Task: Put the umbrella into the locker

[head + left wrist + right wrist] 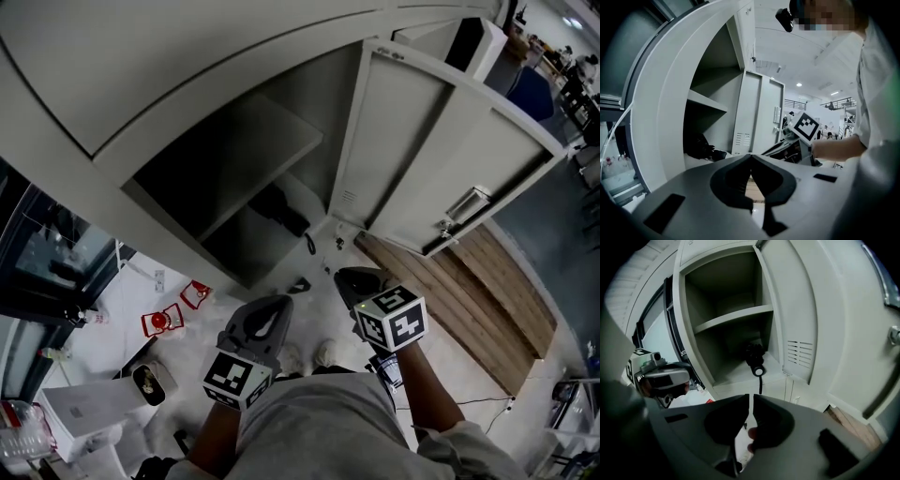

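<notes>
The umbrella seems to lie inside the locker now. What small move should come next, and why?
Probably swing the right gripper toward the open door to push it closed: the umbrella already lies in the lower compartment, and that gripper is shut and empty.

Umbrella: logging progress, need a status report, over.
Left tongs and right tongs shut, empty. Umbrella inside locker, under shelf, strap over the edge. Door open, nothing in the way.

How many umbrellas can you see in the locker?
1. The black umbrella lies on the bottom floor of the locker, under the shelf, with its strap hanging over the front edge. Another could be hidden in the dark back corners.
</notes>
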`<state>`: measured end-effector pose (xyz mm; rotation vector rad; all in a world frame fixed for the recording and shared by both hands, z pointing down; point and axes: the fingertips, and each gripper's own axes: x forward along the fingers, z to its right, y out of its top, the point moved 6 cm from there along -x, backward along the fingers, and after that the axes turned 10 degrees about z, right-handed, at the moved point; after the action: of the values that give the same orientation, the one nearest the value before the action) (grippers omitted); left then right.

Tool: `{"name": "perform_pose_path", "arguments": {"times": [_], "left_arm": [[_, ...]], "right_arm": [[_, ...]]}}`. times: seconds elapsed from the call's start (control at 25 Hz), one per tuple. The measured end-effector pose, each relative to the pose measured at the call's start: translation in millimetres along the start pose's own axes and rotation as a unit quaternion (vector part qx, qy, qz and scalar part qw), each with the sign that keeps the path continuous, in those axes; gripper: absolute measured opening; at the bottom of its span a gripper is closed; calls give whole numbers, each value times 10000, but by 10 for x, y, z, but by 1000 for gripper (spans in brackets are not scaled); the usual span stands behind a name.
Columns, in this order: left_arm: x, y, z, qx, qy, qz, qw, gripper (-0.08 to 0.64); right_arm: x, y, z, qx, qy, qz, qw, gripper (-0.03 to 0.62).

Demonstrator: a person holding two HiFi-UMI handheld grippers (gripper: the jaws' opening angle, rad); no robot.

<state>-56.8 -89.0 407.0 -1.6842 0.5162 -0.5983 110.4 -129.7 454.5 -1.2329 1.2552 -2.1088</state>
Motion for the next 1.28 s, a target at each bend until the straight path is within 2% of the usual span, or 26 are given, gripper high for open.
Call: {"name": "perform_pose_path", "arguments": {"times": [0.56,1.28], "left_arm": [[-81,-3,64,111,163,-17,9998,15],[-9,10,228,174,-88,-61,9998,15]], "right_arm": [[-250,-310,-341,43,135,-250,9996,35],[-457,-251,-294,129,19,-101,9999,29]]}}
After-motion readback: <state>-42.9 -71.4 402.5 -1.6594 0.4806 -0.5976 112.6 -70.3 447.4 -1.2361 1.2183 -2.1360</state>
